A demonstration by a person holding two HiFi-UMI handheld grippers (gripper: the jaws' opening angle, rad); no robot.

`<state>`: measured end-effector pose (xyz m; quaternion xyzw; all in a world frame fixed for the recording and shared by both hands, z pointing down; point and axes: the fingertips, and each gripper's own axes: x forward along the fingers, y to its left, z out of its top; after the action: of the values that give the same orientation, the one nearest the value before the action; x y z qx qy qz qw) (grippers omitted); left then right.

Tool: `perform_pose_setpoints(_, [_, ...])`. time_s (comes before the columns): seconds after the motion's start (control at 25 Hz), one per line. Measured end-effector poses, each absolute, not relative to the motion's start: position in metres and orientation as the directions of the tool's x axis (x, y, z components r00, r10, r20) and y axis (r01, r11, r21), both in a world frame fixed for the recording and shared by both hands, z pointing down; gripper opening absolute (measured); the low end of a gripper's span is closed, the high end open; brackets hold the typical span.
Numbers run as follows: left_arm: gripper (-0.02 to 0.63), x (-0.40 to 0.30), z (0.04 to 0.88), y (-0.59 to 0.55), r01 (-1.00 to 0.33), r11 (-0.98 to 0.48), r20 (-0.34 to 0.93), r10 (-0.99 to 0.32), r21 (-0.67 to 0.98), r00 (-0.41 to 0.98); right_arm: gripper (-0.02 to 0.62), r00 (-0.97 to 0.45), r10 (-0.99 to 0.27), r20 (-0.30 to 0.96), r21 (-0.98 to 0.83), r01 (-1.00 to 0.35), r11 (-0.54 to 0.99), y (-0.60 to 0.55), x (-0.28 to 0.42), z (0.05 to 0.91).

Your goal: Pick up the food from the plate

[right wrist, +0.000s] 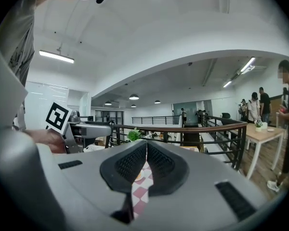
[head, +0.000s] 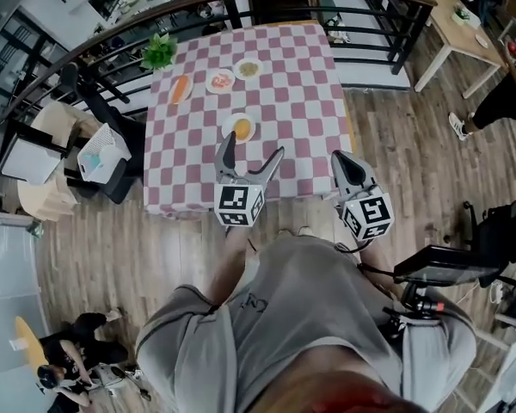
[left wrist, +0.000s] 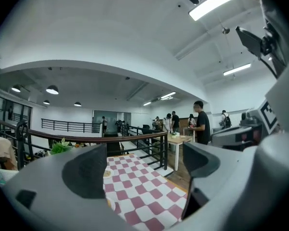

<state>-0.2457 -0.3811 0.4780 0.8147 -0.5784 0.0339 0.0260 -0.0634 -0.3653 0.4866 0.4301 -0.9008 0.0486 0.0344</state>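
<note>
head view: orange-brown food (head: 242, 129) on white plate (head: 229, 125); left gripper (head: 255, 145) jaws apart, empty; right gripper (head: 339, 159) jaws together.

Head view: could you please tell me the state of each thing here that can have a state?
left gripper: jaws open, nothing between them.
right gripper: jaws shut, empty.
nearest plate: holds food, touched by neither gripper.
plate with red food: full, lying apart from both grippers.
checked tablecloth: spread flat, hanging over the near edge.
</note>
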Motion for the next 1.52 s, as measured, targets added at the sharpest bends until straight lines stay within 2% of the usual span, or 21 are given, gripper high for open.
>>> perform_pose_setpoints(0.24, [0.496, -0.278, 0.54, -0.426, -0.952, -0.304, 0.259, -0.923, -0.038, 0.284, 0.015, -0.574, -0.806, 0.147, -0.052, -0.818, 0.573, -0.369, -0.039, 0.497])
perform_pose_setpoints(0.32, [0.457, -0.292, 0.56, -0.442, -0.955, -0.292, 0.316, -0.912, -0.05, 0.262, 0.015, -0.556, -0.817, 0.152, -0.05, -0.83, 0.555, -0.371, -0.033, 0.5])
perform_pose_setpoints(0.36, [0.41, -0.299, 0.57, -0.45, -0.957, -0.285, 0.339, -0.907, -0.057, 0.25, 0.015, -0.547, -0.822, 0.156, -0.051, -0.836, 0.546, -0.372, -0.032, 0.502])
perform_pose_setpoints(0.48, [0.394, -0.316, 0.606, -0.473, -0.959, -0.274, 0.416, -0.881, -0.064, 0.224, 0.015, -0.529, -0.831, 0.173, -0.056, -0.848, 0.528, -0.371, -0.03, 0.508])
perform_pose_setpoints(0.64, [0.393, -0.337, 0.671, -0.509, -0.964, -0.26, 0.577, -0.797, -0.056, 0.181, 0.015, -0.515, -0.837, 0.186, -0.048, -0.856, 0.515, -0.373, -0.03, 0.508])
perform_pose_setpoints(0.92, [0.378, -0.363, 0.776, -0.554, -0.961, -0.271, 0.774, -0.62, -0.059, 0.128, 0.015, -0.476, -0.846, 0.242, -0.034, -0.875, 0.483, -0.37, -0.025, 0.52])
perform_pose_setpoints(1.32, [0.377, -0.404, 0.896, -0.594, -0.972, -0.233, 0.92, -0.382, -0.009, 0.083, 0.015, -0.347, -0.873, 0.342, -0.021, -0.932, 0.363, -0.353, 0.011, 0.542])
perform_pose_setpoints(1.52, [0.379, -0.403, 0.94, -0.589, -0.975, -0.202, 0.957, -0.251, 0.092, 0.143, 0.015, -0.299, -0.881, 0.366, -0.004, -0.947, 0.32, -0.349, 0.023, 0.547])
